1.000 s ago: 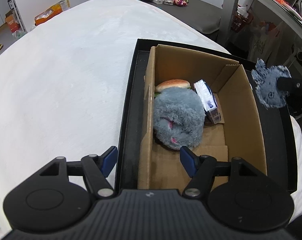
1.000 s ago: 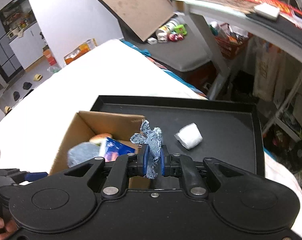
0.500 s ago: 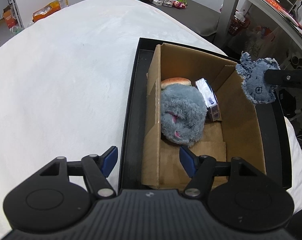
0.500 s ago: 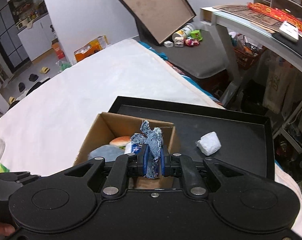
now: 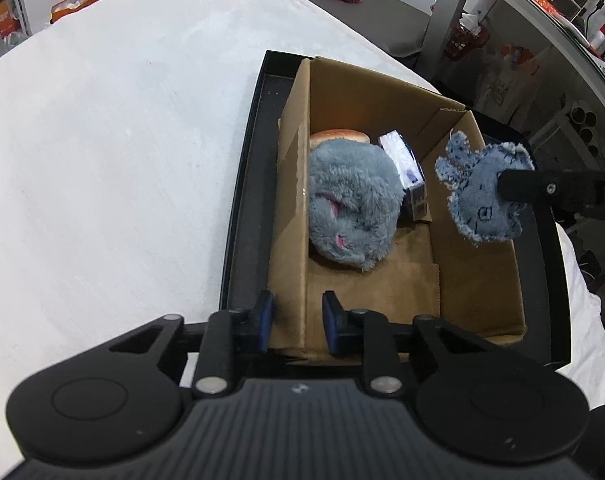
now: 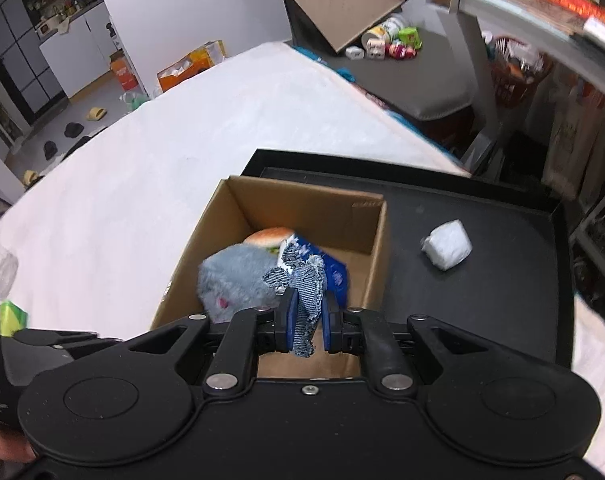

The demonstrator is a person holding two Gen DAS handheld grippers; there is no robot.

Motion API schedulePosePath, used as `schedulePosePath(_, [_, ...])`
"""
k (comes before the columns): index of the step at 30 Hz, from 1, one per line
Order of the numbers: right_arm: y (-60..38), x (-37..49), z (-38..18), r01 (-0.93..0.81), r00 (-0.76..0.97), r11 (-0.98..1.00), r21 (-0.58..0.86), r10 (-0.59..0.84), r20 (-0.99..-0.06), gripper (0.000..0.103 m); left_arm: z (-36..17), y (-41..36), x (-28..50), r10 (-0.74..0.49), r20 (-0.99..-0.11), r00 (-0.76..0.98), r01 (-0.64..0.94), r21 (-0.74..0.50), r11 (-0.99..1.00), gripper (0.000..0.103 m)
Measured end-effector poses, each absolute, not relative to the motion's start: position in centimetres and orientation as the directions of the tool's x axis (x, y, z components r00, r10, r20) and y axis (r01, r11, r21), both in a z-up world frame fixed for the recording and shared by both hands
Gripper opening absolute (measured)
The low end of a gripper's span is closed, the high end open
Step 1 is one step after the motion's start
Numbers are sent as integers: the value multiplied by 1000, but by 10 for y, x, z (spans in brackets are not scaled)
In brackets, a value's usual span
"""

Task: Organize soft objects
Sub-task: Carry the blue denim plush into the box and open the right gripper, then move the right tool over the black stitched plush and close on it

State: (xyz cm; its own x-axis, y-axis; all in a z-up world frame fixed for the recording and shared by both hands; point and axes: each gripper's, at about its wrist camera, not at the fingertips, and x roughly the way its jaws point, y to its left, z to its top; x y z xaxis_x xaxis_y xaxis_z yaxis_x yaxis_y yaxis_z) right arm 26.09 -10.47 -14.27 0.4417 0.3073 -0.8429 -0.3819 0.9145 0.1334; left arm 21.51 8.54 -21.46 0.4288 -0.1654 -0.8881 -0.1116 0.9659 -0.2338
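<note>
Denim toy (image 6: 302,292) clamped in right gripper (image 6: 305,326) fingers, lower part hidden; left gripper (image 5: 296,322) just narrowed astride cardboard box (image 5: 288,208) wall, contact unclear.

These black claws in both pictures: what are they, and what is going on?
No robot: a person holds a two-finger gripper in each hand, each with a camera looking along its fingers. One picture is from the left gripper, whose jaws have just been closing around a wall of the cardboard box; whether they press it is unclear. The other is from the right gripper, shut on a denim scrap over the box. The box, in a black tray on a white surface, holds a grey plush, a burger toy and a carton. A white wad lies on the tray.
</note>
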Motion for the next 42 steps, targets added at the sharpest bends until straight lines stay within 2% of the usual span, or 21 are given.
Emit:
schedulePosePath(5, [-103, 260, -150, -376, 426, 917, 132, 298, -854, 14, -214, 87, 214, -158, -888, 431, -120, -230, 966, 18])
schedulePosePath(12, [-107, 261, -155, -354, 432, 927, 122, 278, -858, 27, -213, 87, 213, -152, -889, 431, -121, -224, 967, 18])
schedulePosePath(29, [-152, 255, -151, -291, 485, 950, 111, 247, -839, 41, -203, 75, 217, -100, -893, 440, -94, -156, 983, 19])
schedulePosePath(33, [-163, 253, -154, -281, 487, 952, 119, 248, -838, 52, -199, 68, 219, -79, -892, 445, -86, -131, 988, 22])
schedulePosePath(39, [-182, 253, -168, -247, 468, 959, 137, 241, -850, 54, -198, 60, 223, -56, -897, 439, -79, -100, 992, 28])
schedulePosePath(42, [-188, 252, -177, -239, 453, 961, 140, 238, -859, 57, -197, 57, 225, -48, -899, 436, -72, -88, 994, 36])
